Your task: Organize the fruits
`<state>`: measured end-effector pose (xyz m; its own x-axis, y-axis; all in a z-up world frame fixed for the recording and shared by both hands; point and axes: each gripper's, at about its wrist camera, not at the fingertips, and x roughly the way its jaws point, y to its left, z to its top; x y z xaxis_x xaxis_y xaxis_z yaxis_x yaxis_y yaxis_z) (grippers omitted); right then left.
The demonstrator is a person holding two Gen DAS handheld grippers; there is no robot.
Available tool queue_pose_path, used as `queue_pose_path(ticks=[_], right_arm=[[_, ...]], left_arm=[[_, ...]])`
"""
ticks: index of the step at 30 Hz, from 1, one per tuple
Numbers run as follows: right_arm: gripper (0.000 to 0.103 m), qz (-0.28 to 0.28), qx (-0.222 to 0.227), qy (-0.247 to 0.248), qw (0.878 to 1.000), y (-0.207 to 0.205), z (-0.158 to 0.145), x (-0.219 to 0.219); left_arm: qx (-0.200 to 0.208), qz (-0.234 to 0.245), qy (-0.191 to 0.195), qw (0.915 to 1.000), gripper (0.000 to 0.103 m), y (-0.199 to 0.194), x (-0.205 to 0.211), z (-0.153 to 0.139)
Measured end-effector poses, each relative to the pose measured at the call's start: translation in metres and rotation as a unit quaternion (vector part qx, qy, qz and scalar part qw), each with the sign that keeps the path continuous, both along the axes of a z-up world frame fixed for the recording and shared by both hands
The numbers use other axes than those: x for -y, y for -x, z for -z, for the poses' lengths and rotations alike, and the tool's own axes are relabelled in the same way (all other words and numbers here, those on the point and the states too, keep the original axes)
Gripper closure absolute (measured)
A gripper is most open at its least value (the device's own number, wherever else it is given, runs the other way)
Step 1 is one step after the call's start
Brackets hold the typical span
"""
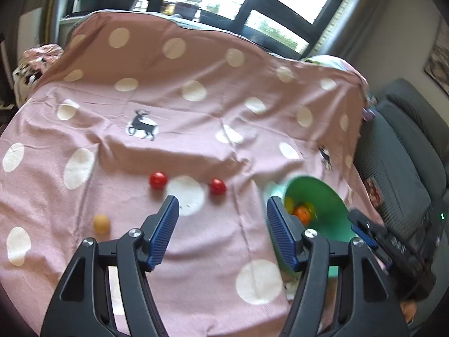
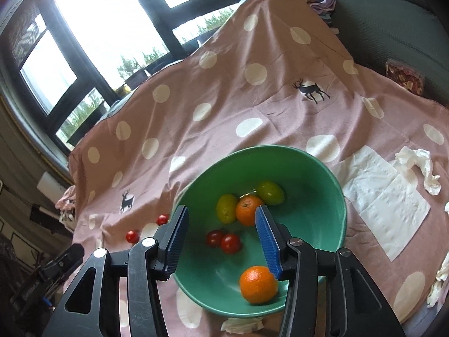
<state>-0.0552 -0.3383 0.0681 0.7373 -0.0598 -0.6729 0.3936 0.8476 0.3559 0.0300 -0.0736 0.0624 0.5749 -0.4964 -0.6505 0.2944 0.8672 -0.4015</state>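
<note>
Fruit sits partly gathered in a green bowl (image 2: 308, 174) that rests tilted on the pink polka-dot cloth (image 2: 224, 106). Inside the bowl, in the right wrist view, lie two yellow-green fruits (image 2: 226, 208) (image 2: 270, 192) with an orange (image 2: 248, 210) touching both, two small red tomatoes (image 2: 215, 238) (image 2: 230, 243) side by side, and a second orange (image 2: 258, 284) near the bowl's near rim. The right claw (image 2: 221, 238) hovers over the bowl with its blue pads spread wide, gripping nothing; one pad stands just above the second orange.

Outside the bowl, two more red tomatoes (image 1: 158, 180) (image 1: 218, 186) lie apart on the cloth, left of the bowl, with a white dot between them. A small tan round fruit (image 1: 101, 222) rests further left and nearer the camera. The left claw (image 1: 221, 233) is held over the cloth near these loose pieces, its jaws wide apart and empty.

To the right of the bowl, a flat white paper napkin (image 2: 384, 199) lies spread on the cloth, with crumpled tissue (image 2: 418, 165) just beyond it. A grey sofa (image 1: 398, 151) stands beside the cloth's edge, and dark-framed windows (image 2: 98, 28) fill the background.
</note>
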Motion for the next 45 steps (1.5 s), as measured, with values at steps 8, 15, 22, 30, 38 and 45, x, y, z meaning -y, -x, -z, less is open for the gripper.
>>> queue_pose_path(ticks=[8, 15, 22, 30, 38, 45], right_arm=[[0.051, -0.076, 0.023, -0.026, 0.997, -0.024, -0.004, -0.035], [0.051, -0.124, -0.001, -0.036, 0.992, -0.078, -0.002, -0.083], [0.062, -0.14, -0.084, -0.067, 0.984, -0.152, 0.039, -0.111], [0.068, -0.113, -0.147, -0.014, 0.983, -0.18, 0.083, -0.116], [0.075, -0.118, -0.152, 0.004, 0.981, -0.186, 0.095, -0.118], [0.075, -0.108, -0.161, 0.044, 0.98, -0.187, 0.092, -0.122]], left_arm=[[-0.02, -0.052, -0.007, 0.9984, 0.038, -0.053, -0.035, 0.006], [-0.044, -0.023, -0.016, 0.9987, 0.044, -0.084, -0.026, 0.038], [-0.077, -0.007, -0.029, 0.9966, 0.061, -0.108, -0.012, 0.075], [-0.11, -0.003, -0.043, 0.993, 0.066, -0.12, -0.001, 0.104], [-0.126, -0.005, -0.035, 0.9915, 0.073, -0.124, 0.0, 0.117], [-0.122, -0.026, -0.037, 0.9915, 0.073, -0.123, -0.005, 0.117]])
